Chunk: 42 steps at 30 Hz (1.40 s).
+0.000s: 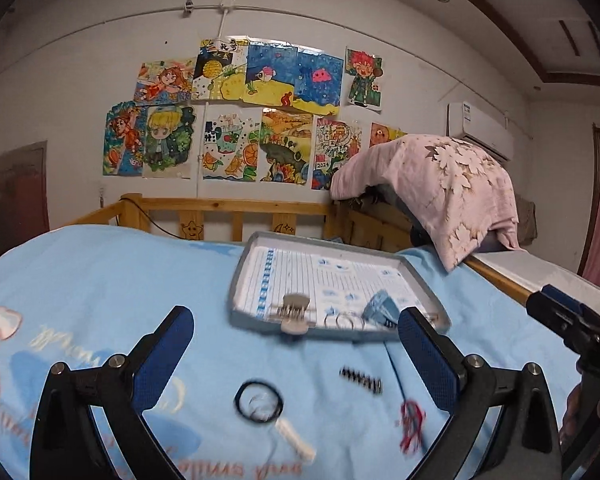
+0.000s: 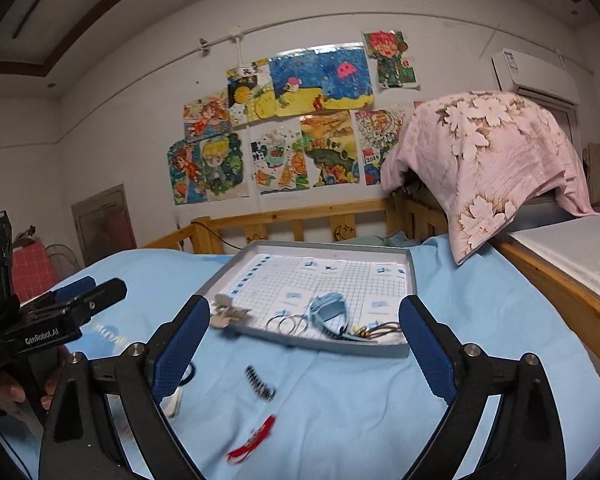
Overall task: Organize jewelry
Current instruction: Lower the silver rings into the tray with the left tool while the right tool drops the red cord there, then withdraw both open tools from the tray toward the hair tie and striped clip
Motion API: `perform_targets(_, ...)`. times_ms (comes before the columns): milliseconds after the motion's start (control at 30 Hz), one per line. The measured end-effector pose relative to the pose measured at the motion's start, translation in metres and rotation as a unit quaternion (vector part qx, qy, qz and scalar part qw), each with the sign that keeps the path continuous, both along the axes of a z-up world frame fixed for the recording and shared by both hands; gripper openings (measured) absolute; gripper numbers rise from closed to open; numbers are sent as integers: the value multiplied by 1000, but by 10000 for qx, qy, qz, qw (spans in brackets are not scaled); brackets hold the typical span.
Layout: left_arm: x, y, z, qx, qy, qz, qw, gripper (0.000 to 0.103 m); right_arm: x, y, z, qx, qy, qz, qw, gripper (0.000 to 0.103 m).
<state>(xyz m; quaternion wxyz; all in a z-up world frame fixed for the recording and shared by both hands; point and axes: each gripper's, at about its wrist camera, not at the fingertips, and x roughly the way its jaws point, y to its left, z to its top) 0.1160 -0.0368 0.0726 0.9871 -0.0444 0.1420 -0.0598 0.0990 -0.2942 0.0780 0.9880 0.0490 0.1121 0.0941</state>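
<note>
A grey tray (image 1: 428,280) (image 2: 411,268) lies on the blue bedsheet and holds a silver hair clip (image 1: 294,308) (image 2: 226,312), hoop earrings (image 1: 346,320) (image 2: 288,322), a light blue piece (image 1: 380,306) (image 2: 330,306) and a brown cord bracelet (image 2: 384,328). On the sheet in front lie a black hair tie (image 1: 259,400), a black spiral clip (image 1: 361,380) (image 2: 260,384), a red string bracelet (image 1: 411,424) (image 2: 252,438) and a white piece (image 1: 296,438). My left gripper (image 1: 296,344) is open above the sheet. My right gripper (image 2: 304,332) is open before the tray.
A wooden bed rail (image 1: 228,216) (image 2: 300,220) runs behind the tray. A pink floral blanket (image 1: 440,184) (image 2: 488,160) hangs at the right. The right gripper shows at the left view's right edge (image 1: 572,320); the left gripper shows at the right view's left (image 2: 60,308).
</note>
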Motion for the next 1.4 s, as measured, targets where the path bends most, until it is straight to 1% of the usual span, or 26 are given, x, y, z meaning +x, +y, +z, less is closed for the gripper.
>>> perform_targets(133,-32,11,-6,16,40,-16,10000,103,-34,7,-7,-57,-79,-33,9999,93)
perform_targets(267,-58,19,-14,39,102,-50,9999,103,-63,18,-16,-166,-67,8,9998,93)
perform_targets(433,-84,26,-25,130,161,-25,9998,103,-88,30,-27,-179,47,110,9998,93)
perform_targets(633,-110,35,-39,173,209,57,9996,103,-106,42,-45,-211,272,152,9993,93)
perform_targets(733,-116,38,-47,225,379,67,9990,103,-116,46,-56,-262,412,164,9987,93)
perform_targets(833,-121,40,-54,287,449,96,9985,103,-123,50,-65,-293,520,177,9981,93)
perform_targets(1000,-125,39,-55,379,405,136,9984,103,-122,53,-67,-316,586,187,9976,93)
perform_targets(1233,-120,38,-49,376,288,138,9988,103,-117,55,-59,-243,436,163,9986,93)
perform_targets(1400,-110,40,-47,345,320,143,9988,103,-111,53,-51,-206,264,110,9994,93)
